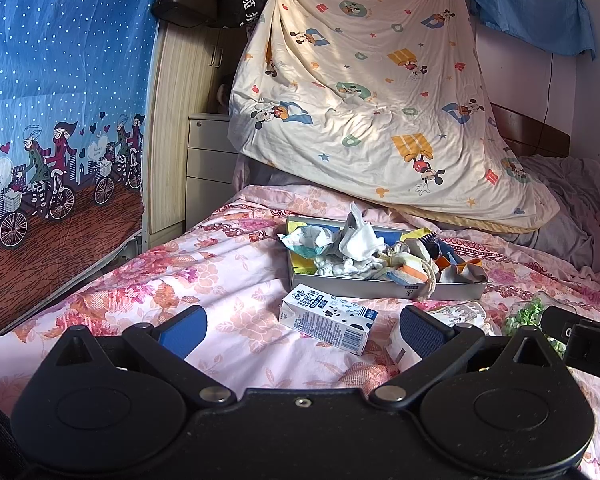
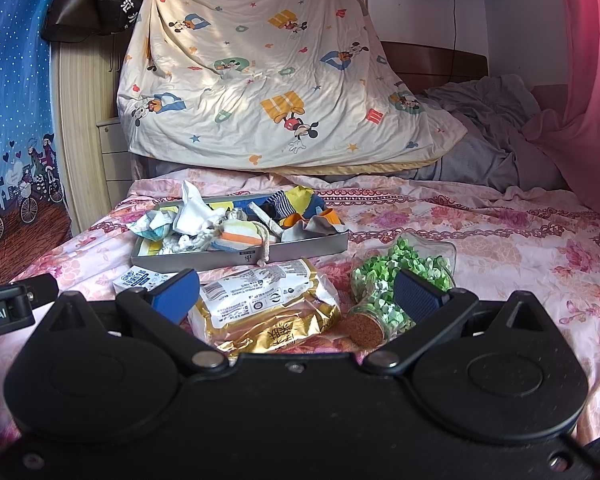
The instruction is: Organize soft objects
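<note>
We hold the left hand-held gripper low over the bed, its blue-padded fingers spread wide with nothing between them. Just beyond its tips a small white milk carton lies on its side on the floral sheet. Our right hand-held gripper is likewise wide open and empty, hovering above a gold and white snack packet. By its right finger lies a corked glass bottle filled with green bits, cork end towards us.

Farther off, the grey metal tray sits on the sheet behind the carton and packet, and the soft things are heaped inside it: crumpled white cloth at the left, an orange-striped drawstring pouch at the near rim with its cord hanging over the edge, and striped and dark socks to the right.

Beyond the tray a cartoon-print sheet hangs down to the bed. A blue starry curtain closes the left side, with drawers behind it.
</note>
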`<state>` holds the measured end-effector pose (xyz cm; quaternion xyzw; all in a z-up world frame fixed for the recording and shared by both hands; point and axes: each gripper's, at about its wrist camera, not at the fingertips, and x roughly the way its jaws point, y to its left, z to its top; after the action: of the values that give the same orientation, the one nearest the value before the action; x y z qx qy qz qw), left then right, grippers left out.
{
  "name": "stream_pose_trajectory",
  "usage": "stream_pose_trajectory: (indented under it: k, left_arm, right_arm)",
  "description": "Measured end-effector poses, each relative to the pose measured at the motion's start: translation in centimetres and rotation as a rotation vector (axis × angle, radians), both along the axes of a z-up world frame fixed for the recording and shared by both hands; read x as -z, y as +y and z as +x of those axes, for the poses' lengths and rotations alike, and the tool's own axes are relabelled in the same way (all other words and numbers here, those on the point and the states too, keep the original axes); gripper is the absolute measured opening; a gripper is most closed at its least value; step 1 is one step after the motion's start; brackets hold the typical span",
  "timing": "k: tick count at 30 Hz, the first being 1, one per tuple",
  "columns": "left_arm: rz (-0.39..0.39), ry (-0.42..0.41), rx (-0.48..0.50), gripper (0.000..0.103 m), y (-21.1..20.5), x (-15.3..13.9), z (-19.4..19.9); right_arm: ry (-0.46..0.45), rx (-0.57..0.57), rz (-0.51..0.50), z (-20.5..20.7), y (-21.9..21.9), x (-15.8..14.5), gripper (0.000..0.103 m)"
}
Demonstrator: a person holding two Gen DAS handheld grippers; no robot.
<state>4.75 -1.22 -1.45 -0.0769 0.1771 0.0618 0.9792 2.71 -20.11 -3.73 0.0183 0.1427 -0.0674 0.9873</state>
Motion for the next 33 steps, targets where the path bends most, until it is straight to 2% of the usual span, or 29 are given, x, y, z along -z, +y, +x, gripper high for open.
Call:
stream_pose_trajectory:
  k: [17, 27, 33]
  left_arm:
    - [0.0, 0.0, 0.0, 0.102, 0.0, -0.06, 0.01]
    - [0.036, -0.031, 0.04, 0.102, -0.78, 0.24, -0.66]
    - [0.014, -0.022, 0.05, 0.102, -0.53, 0.25, -0.62]
  right_arm:
    - [0.002, 0.0, 0.0, -0.01, 0.09, -0.03, 0.102]
    - [0.002, 0.001, 0.0, -0.04, 0.17, -0.07, 0.102]
    - [0.002, 0.001, 0.0, -0.05, 0.12, -0.1, 0.102]
